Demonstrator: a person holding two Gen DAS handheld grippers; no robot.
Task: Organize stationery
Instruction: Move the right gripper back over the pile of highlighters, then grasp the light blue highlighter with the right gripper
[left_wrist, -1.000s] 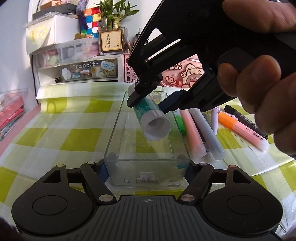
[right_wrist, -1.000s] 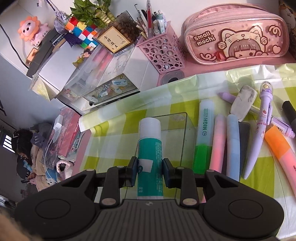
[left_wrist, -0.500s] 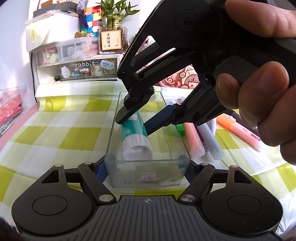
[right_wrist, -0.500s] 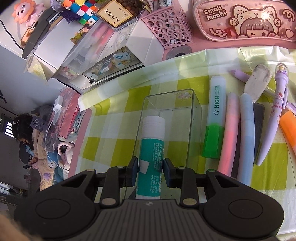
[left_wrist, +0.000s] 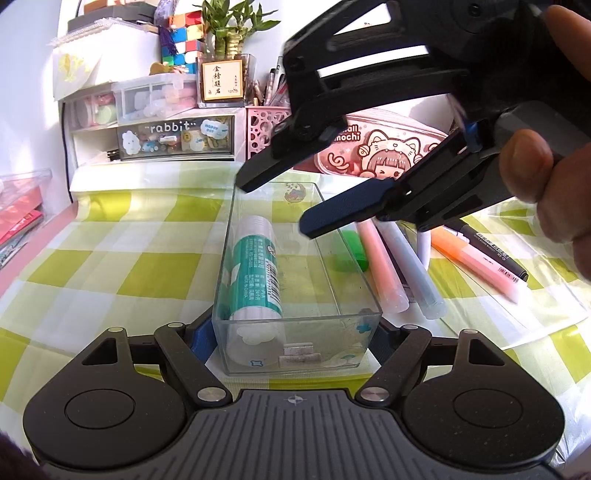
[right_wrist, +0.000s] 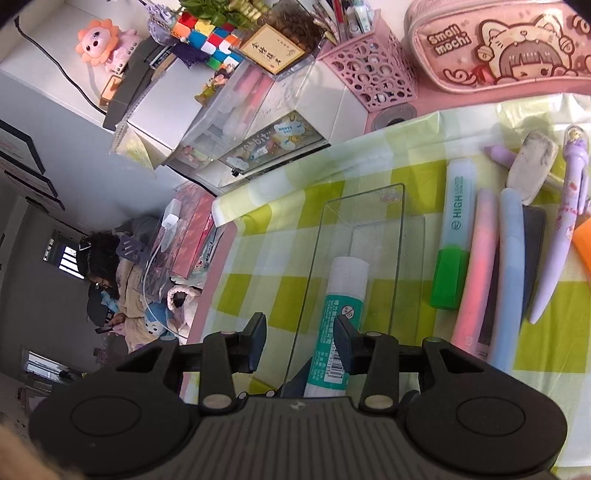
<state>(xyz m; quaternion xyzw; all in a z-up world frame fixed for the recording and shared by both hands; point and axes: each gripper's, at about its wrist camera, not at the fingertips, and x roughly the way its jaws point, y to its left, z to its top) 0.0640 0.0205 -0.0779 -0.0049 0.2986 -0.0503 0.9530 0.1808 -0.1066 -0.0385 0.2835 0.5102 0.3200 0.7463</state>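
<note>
The glue stick (left_wrist: 255, 273) lies on its side along the floor of the clear box (left_wrist: 364, 295), against the box's left wall as my left camera sees it, white cap toward the far end. I judge it was laid lengthwise because the box is long and narrow, which leaves the other half of the floor free for further items.

My right gripper (left_wrist: 275, 206) hangs just above the box. Its jaws are opening and nothing is between them; the glue stick rests below, clear of both pads. My left gripper (left_wrist: 295, 334) brackets the near end of the box, one finger on each side wall. Its jaws are also opening, and I cannot tell whether the pads press on the walls. I judge this hold serves to keep the light box from sliding while items are dropped in.

The remaining stationery lies in a row on the checked cloth (left_wrist: 110, 266) just beside the box: a green highlighter (right_wrist: 452, 243), a pink pen (right_wrist: 476, 266), a blue pen (right_wrist: 511, 266), a purple character pen (right_wrist: 561, 236) and an eraser (right_wrist: 532, 166).

Legible text:
- Highlighter barrel: "HIGH LIGHTER".
- Glue stick label: barcode; "MADE IN CHINA".
- Pink pencil case (right_wrist: 498, 40): "Small mochi".
- Drawer unit (left_wrist: 177, 138): "rabbit".
</note>
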